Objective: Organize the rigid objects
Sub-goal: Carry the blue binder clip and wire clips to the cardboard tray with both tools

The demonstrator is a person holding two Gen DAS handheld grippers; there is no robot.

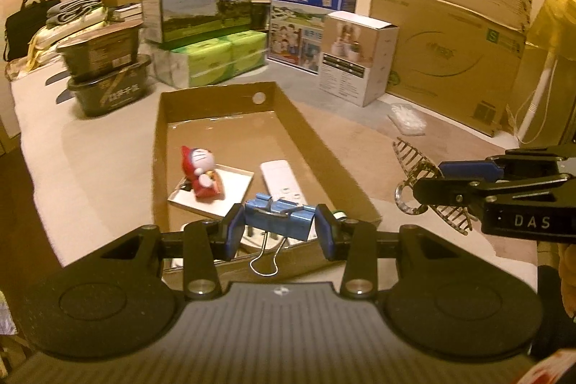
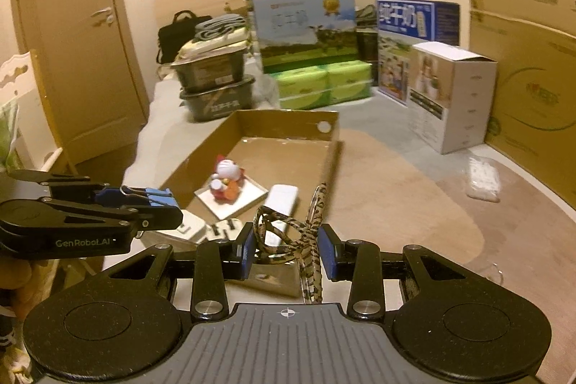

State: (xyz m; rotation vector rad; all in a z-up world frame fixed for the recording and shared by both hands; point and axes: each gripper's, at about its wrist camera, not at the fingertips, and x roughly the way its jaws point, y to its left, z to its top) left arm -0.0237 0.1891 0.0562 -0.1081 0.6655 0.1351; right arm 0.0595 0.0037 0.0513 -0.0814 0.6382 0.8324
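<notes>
Item 1, my left gripper (image 1: 280, 225): clenched on a blue metal binder clip with wire handles (image 1: 279, 217), pinched across its folded body so the wire loops hang free below. I hold it above the near end of the shallow open brown cardboard box (image 1: 324, 150), which I judge to be the collecting tray; the clip is not yet in it.

Item 2, my right gripper (image 2: 286, 251): grasping a leopard-patterned plastic claw hair clip (image 2: 306, 240), gripped at its hinge end so the toothed jaws stick out past the pads. From the left wrist view it hangs to the right of the box, outside the wall. I take it as queued for the same tray.

Item 3, box contents, nearest outward: white plug adapters (image 2: 201, 227) at the near end; a white rectangular remote control (image 1: 282, 180) lying lengthwise; a flat white card box (image 1: 230, 189) with a small red-and-white cat figurine (image 1: 201, 173) resting on top. The far half of the floor is bare, so room remains.

Item 4, surroundings: a clear plastic bag (image 1: 406, 119) on the beige table surface (image 1: 100, 168), well apart from the box; stacked dark food tubs (image 1: 104, 67), green tissue packs (image 1: 216, 60), milk cartons (image 1: 309, 17) and a large corrugated carton (image 1: 450, 42) along the back, serving as backdrop, not task items by my judgement.
</notes>
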